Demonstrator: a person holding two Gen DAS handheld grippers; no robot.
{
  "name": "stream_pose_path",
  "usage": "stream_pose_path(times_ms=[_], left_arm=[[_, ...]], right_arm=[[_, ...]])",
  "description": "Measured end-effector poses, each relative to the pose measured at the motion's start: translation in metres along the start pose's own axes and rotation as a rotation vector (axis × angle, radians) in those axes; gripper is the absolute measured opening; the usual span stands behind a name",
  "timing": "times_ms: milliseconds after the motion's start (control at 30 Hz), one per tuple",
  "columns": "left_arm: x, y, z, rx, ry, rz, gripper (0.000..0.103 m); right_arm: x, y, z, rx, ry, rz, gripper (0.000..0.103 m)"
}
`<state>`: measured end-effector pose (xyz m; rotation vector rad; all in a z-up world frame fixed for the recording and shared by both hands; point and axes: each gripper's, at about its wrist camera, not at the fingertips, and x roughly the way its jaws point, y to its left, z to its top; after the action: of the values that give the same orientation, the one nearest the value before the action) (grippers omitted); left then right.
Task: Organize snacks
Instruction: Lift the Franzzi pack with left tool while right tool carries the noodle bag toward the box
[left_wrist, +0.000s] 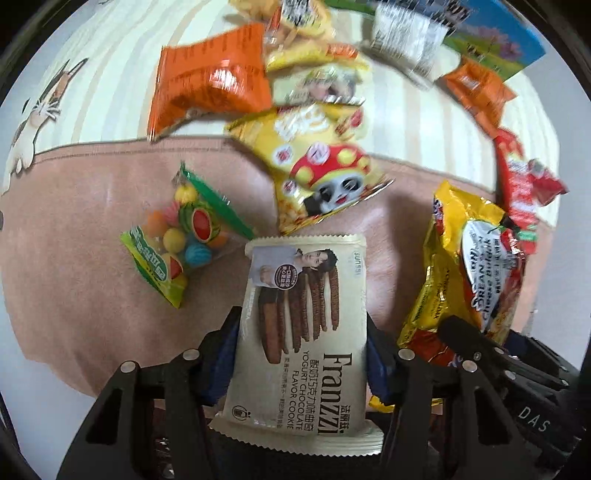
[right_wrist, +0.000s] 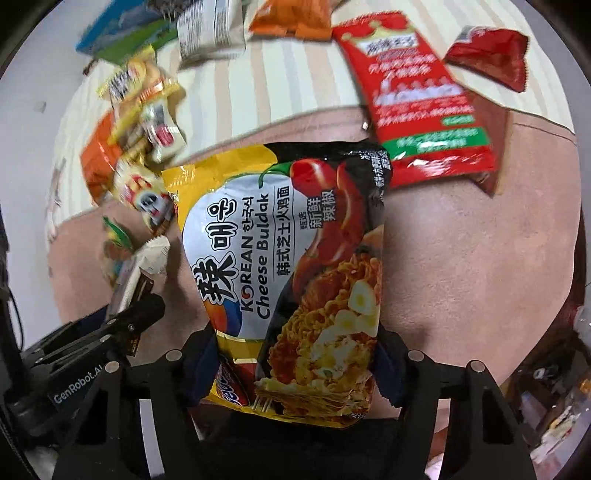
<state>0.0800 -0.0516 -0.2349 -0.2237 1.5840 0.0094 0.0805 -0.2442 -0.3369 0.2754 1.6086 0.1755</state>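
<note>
Right now each of your hands carries a packet above the pink mat (left_wrist: 92, 240). Your left tool (left_wrist: 301, 354) is clamped on the Franzzi cookie packet (left_wrist: 301, 325), pads pressing its two long edges near the lower half, so the packet hangs flat in front of the camera. Your right tool (right_wrist: 295, 363) is closed on the Korean Cheese Buldak noodle bag (right_wrist: 291, 266), gripping it low down, with most of the bag standing out beyond the fingers.

That noodle bag is broad and soft, so it will probably sag or swing; keep the wrist steady and move it slowly so it does not slip from the pads. The cookie packet is stiffer, yet avoid squeezing harder, since the biscuits inside could crack.

Below you, the fruit candy bag (left_wrist: 177, 236) and the yellow mushroom snack bag (left_wrist: 314, 166) lie on the mat, with the orange packet (left_wrist: 210, 81) and the long red packet (right_wrist: 417, 99) on the striped cloth (left_wrist: 122, 96) farther off. Carry both loads clear of these, keep the two tools apart so the bags do not brush, and set each down flat beside its like before letting go.
</note>
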Motion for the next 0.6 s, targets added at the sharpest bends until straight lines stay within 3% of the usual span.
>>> stream_pose_path(times_ms=[167, 333, 600], left_arm=[[-0.055, -0.011, 0.013, 0.009, -0.061, -0.066, 0.055], [-0.119, -0.02, 0.046, 0.033, -0.171, -0.137, 0.055], [-0.17, -0.041, 0.164, 0.06, -0.335, -0.169, 0.055]], right_arm=[[-0.047, -0.004, 0.011, -0.009, -0.066, 0.062, 0.071], [-0.121, 0.004, 0.041, -0.034, -0.16, 0.11, 0.071], [-0.193, 0.024, 0.131, -0.068, -0.299, 0.137, 0.071]])
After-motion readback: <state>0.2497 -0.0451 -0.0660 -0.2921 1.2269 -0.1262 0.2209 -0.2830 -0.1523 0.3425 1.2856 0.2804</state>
